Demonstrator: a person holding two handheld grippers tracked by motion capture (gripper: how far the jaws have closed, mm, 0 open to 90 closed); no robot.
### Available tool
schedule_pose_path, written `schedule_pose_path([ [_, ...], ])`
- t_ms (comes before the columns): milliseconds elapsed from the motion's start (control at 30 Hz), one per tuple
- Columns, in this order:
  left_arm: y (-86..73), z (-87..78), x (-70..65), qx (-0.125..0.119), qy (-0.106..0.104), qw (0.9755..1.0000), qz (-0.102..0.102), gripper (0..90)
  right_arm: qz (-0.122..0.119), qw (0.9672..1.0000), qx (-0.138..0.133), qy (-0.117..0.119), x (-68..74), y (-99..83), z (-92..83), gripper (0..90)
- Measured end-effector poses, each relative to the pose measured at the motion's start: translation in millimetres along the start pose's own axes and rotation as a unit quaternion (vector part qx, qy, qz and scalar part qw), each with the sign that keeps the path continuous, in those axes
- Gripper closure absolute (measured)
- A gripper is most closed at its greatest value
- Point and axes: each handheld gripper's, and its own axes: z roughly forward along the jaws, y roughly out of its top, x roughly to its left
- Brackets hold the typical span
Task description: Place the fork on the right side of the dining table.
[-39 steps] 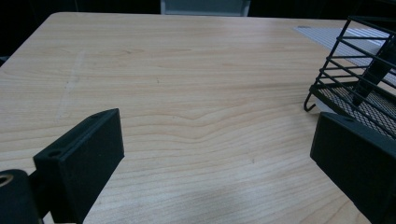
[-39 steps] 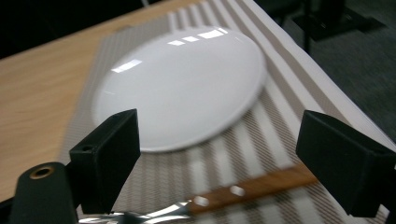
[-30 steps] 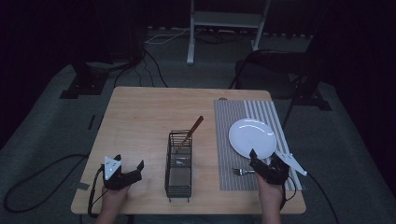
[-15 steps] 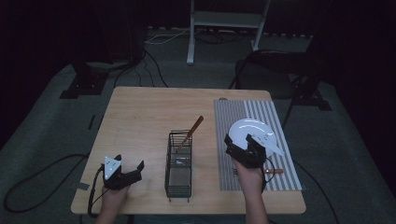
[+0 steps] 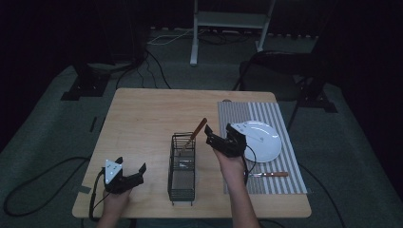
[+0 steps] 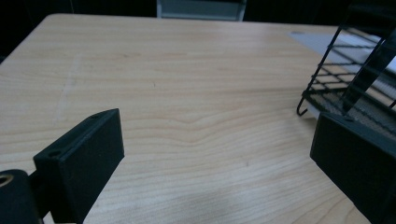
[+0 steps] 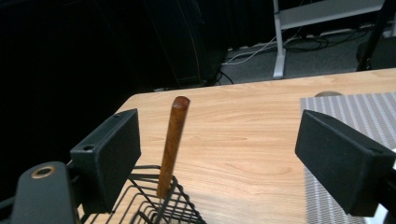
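A black wire basket (image 5: 182,166) stands on the wooden table (image 5: 142,118), and a utensil with a wooden handle (image 5: 196,131) leans out of its far end. My right gripper (image 5: 219,135) hovers open just right of that handle; in the right gripper view the handle (image 7: 172,144) rises between the jaws, nearer the left one, above the basket rim (image 7: 154,205). My left gripper (image 5: 130,168) rests open near the table's front left corner, with nothing in it. Its own view has the basket (image 6: 345,88) at the right.
A striped placemat (image 5: 259,142) lies on the right side with a white plate (image 5: 263,140) on it. A fork or knife with a wooden handle (image 5: 268,174) lies on the mat in front of the plate. Cables and stand legs cover the floor beyond.
My right gripper has travelled left and forward from the mat's front, past the plate, to the handle sticking out of the basket. The left gripper has stayed put.
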Motion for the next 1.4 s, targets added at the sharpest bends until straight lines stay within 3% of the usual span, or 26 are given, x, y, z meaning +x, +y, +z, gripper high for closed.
schedule_pose_path([
  [433, 0.6, -0.3, 1.6, -0.003, -0.002, 1.0000, -0.007, 2.8, 0.026, 0.9992, 0.028, 0.013, 10.2, -11.3, 40.3, 13.3],
  [767, 0.7, 0.5, 1.9, -0.003, -0.003, 0.9999, -0.010, 2.7, 0.023, 0.9991, 0.030, 0.017, 17.3, -5.3, 47.8, 12.3],
  [833, 0.6, 0.7, 1.9, -0.002, -0.002, 1.0000, -0.009, 2.8, 0.016, 0.9993, 0.028, 0.020, 17.9, -5.3, 47.5, 20.0],
  [1033, 0.9, -0.2, 2.4, -0.004, -0.001, 1.0000, -0.009, 2.8, 0.016, 0.9991, 0.024, 0.031, 20.3, -5.5, 46.8, 63.0],
  [1133, 0.8, -0.3, 2.3, -0.005, -0.001, 0.9999, -0.010, 2.8, 0.018, 0.9993, 0.023, 0.026, 20.6, -5.6, 45.9, 76.2],
  [1400, 0.4, 0.2, 1.4, -0.004, 0.001, 1.0000, -0.006, 2.8, 0.030, 0.9983, 0.004, 0.050, 21.8, -1.4, 40.6, 80.3],
])
